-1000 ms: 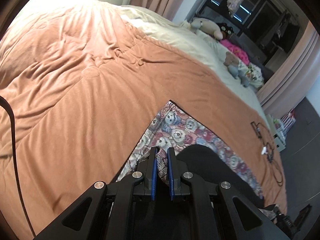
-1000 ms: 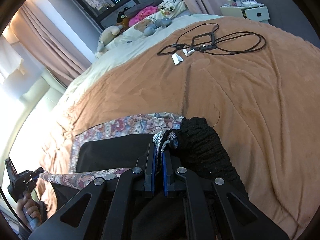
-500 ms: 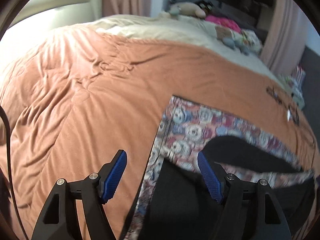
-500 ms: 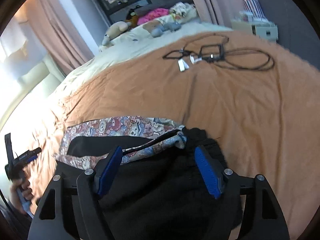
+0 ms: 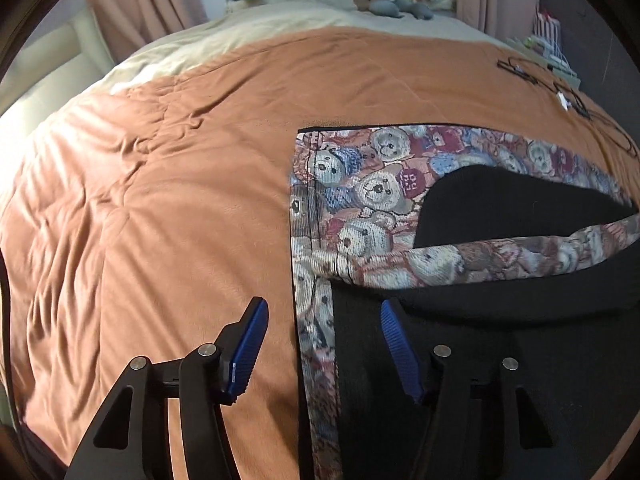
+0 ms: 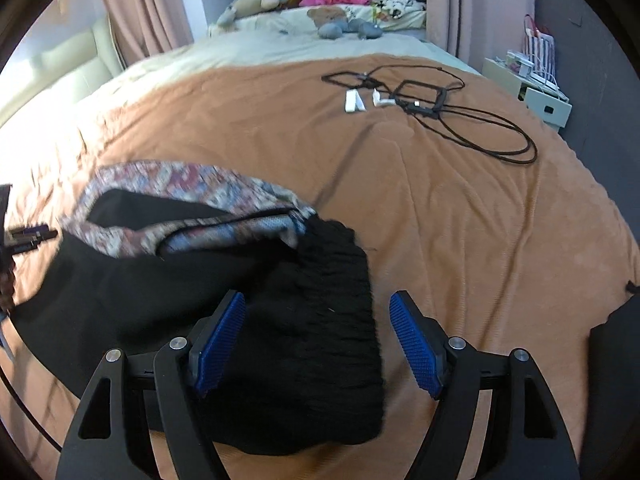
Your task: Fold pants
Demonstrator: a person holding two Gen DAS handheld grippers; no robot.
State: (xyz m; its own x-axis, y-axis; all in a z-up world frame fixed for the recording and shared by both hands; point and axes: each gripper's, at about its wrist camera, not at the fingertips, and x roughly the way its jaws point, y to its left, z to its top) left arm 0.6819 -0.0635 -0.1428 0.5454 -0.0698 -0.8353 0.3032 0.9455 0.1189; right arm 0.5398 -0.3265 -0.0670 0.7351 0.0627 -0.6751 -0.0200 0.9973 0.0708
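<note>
The pants (image 5: 400, 200) lie flat on the orange blanket (image 5: 180, 200) of the bed, toward its near edge; the outer face carries a teddy-bear print, the inner face is black; part of the fabric is turned back so that the black lining shows in a broad patch, crossed by one printed band.

Left tongs (image 5: 322, 344): jaws apart and closing; the printed side edge of the pants lies below and between the blue pads (image 5: 248, 344); neither pad presses on the cloth; nothing is held.

Right tongs (image 6: 318, 344): jaws wide apart; the black ribbed waistband (image 6: 328, 320) lies between the blue pads (image 6: 220, 340); the left pad stands at the edge of the fabric, the right pad is over bare blanket, clear of it; no grip is visible.

In the right wrist view, the left tongs appear at the far left edge, blurred, just beside the pants.

Further up the blanket, well apart from the pants, lie coiled black cables (image 6: 460, 120) and small white adapters (image 6: 354, 101); stuffed toys (image 6: 256, 4) sit at the far end of the bed.
</note>
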